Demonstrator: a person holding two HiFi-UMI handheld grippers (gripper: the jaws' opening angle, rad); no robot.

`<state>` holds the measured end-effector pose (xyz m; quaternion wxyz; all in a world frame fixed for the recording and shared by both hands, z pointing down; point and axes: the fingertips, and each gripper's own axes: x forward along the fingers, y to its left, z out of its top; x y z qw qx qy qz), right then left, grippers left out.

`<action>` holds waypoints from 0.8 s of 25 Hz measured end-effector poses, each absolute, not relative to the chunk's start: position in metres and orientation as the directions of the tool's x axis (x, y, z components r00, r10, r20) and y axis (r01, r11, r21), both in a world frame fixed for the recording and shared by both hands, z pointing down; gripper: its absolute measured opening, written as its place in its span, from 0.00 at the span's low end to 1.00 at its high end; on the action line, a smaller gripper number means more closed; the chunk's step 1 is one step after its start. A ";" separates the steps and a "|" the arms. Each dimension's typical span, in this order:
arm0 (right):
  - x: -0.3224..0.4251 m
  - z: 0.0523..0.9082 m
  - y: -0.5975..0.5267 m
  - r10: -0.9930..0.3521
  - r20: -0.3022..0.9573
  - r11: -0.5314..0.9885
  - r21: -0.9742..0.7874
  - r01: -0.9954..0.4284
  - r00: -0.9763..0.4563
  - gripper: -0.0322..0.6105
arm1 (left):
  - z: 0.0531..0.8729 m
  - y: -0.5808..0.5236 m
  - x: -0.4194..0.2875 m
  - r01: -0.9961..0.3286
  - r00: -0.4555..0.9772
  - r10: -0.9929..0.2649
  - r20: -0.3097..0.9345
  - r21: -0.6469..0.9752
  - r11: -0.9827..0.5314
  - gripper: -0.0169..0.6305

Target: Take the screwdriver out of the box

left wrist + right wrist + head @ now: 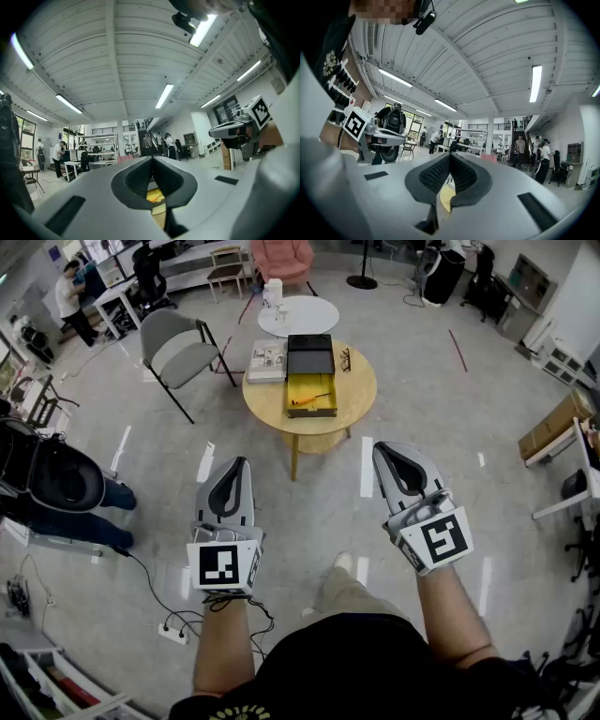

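1. I am standing back from the round wooden surface, holding my left claw and my right claw out level in front of me, well apart from everything on it.
2. Both claws are sitting fully closed, their pads pressed together with nothing between them; the left gripper view and the right gripper view are both showing this plainly.
3. The box is lying open near the middle of the surface, its black lid folded back on the far side, and the orange screwdriver is resting inside on the yellow lining, towards the near edge.
4. A booklet is lying just left of the lid and a pair of glasses just right of it.
5. I am judging that the task is only at the approach: nothing is being touched yet and the screwdriver is untouched in the box.
6. The next move is calling for me to step closer, open one claw, tip it down over the box and line its pads across the handle, keeping clear of the box walls.
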<state>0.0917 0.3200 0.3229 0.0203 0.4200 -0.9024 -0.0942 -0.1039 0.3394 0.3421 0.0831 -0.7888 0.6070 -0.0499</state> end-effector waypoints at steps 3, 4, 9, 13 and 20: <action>0.097 0.326 0.304 -0.753 -0.029 0.643 0.176 -0.745 -0.657 0.07 | 0.342 0.324 -0.098 -0.953 0.253 -0.967 -0.013 -0.175 -0.247 0.05; 0.098 0.326 0.299 -0.750 -0.027 0.648 0.170 -0.743 -0.660 0.07 | 0.344 0.319 -0.098 -0.954 0.250 -0.968 -0.014 -0.174 -0.244 0.05; 0.102 0.320 0.274 -0.748 -0.056 0.643 0.184 -0.744 -0.661 0.07 | 0.350 0.289 -0.095 -0.958 0.254 -0.967 -0.008 -0.139 -0.250 0.05; 0.108 0.321 0.250 -0.753 -0.061 0.639 0.169 -0.751 -0.655 0.07 | 0.356 0.266 -0.093 -0.957 0.244 -0.970 0.013 -0.157 -0.243 0.05; 0.110 0.327 0.221 -0.732 -0.048 0.669 0.141 -0.730 -0.680 0.07 | 0.347 0.226 -0.075 -0.954 0.273 -0.962 0.015 -0.124 -0.273 0.05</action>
